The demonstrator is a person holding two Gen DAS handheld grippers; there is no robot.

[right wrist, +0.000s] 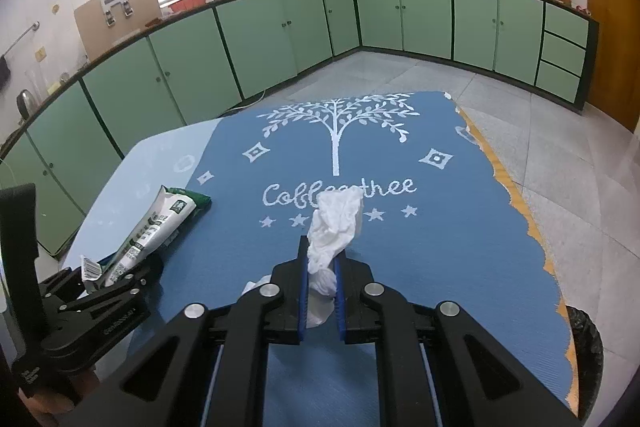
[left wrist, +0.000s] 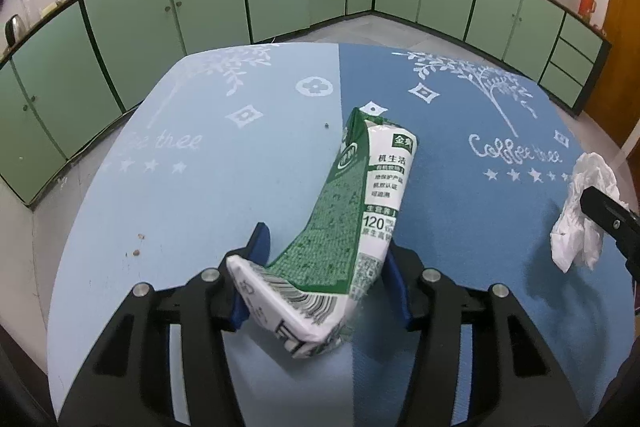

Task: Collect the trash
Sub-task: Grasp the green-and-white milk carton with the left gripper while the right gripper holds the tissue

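The worktop (left wrist: 200, 211) is covered by a two-tone cloth, pale blue on one half and deeper blue on the other, each half printed with a white tree, diamond motifs, stars and the words "Coffee tree". A few small brown crumbs (left wrist: 138, 245) lie on the pale half near its edge, and one dark speck (left wrist: 326, 125) sits close to the colour seam. In the right wrist view the cloth's far right edge (right wrist: 520, 211) looks ragged, showing an orange-brown layer beneath.

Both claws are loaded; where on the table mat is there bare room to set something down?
Bare: the light-blue half left of the crushed milk carton, and the dark-blue stretch between the crumpled tissue and the torn edge. Crowded: the near middle, around the left claw and the right claw.
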